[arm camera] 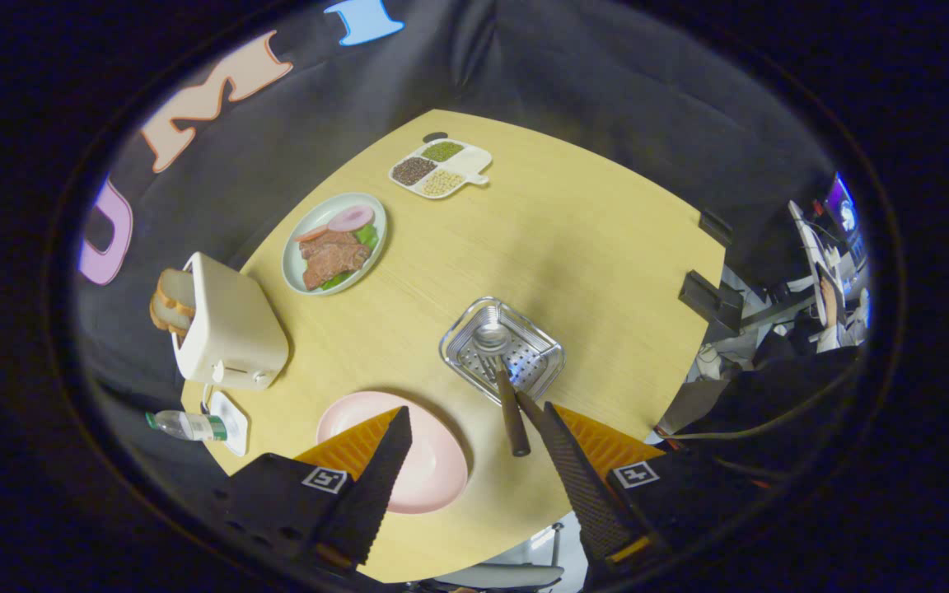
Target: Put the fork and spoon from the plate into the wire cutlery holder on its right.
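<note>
The wire cutlery holder (542, 362) stands on the wooden table just ahead of my fingers, right of the pink plate (429, 469). A spoon (492, 336) rests in the holder, bowl down, its dark handle (514, 424) leaning out toward me. A second dark handle (527, 403) pokes out beside it, close to my right fingertip (550, 414); its head is hidden, so I cannot tell whether it is the fork. The pink plate lies bare under my left finger (384, 469). My gripper (474, 412) is open high above the table, gripping nothing.
A white toaster (231, 329) with bread slices stands left of the plate. Farther back are a plate of meat and vegetables (334, 243) and a divided dish of beans (440, 169). A small bottle (186, 426) lies at the near left corner. Black clamps (709, 296) sit on the table's right edge.
</note>
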`<action>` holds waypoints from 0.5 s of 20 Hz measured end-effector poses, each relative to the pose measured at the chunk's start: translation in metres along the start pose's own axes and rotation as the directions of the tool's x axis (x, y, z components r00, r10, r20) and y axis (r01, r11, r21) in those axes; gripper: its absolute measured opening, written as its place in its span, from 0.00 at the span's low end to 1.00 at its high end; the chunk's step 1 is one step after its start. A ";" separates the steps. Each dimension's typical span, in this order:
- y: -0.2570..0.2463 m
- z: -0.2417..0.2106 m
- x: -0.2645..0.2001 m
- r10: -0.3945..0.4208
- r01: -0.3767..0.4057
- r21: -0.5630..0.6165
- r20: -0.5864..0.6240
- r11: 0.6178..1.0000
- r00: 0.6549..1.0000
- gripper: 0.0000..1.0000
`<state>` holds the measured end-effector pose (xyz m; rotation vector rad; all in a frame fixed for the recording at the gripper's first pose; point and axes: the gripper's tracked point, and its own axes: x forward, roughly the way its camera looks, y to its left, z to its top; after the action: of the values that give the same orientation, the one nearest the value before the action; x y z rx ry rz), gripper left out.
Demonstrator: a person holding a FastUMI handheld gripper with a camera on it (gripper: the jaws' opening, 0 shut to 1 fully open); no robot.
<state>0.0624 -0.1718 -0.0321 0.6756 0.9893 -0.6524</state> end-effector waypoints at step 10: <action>0.005 0.032 -0.025 0.083 0.038 -0.339 0.336 0.940 0.938 1.00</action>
<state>0.0730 -0.1885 0.0038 0.2512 0.7384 -0.5374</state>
